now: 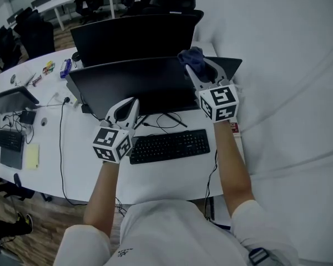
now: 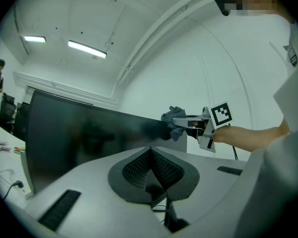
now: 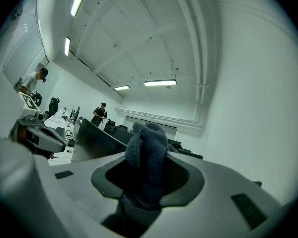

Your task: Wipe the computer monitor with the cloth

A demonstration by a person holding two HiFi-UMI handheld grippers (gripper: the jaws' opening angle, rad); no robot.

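Note:
The black computer monitor (image 1: 139,85) stands on the white desk (image 1: 72,165), its screen dark. My right gripper (image 1: 195,70) is shut on a bunched blue-grey cloth (image 1: 191,57) at the monitor's top right corner. In the right gripper view the cloth (image 3: 148,152) sticks up from between the jaws, with the monitor (image 3: 94,140) to the left beyond it. My left gripper (image 1: 129,105) hangs shut and empty in front of the monitor's lower edge. In the left gripper view its pads (image 2: 139,165) meet. That view also has the monitor (image 2: 79,143) ahead and the cloth (image 2: 171,123) at its far top edge.
A black keyboard (image 1: 169,146) lies in front of the monitor, cables behind it. A second monitor (image 1: 133,35) stands behind the first. A laptop (image 1: 11,98), sticky notes (image 1: 31,155) and small items sit at the left. A white wall (image 1: 288,65) runs along the right.

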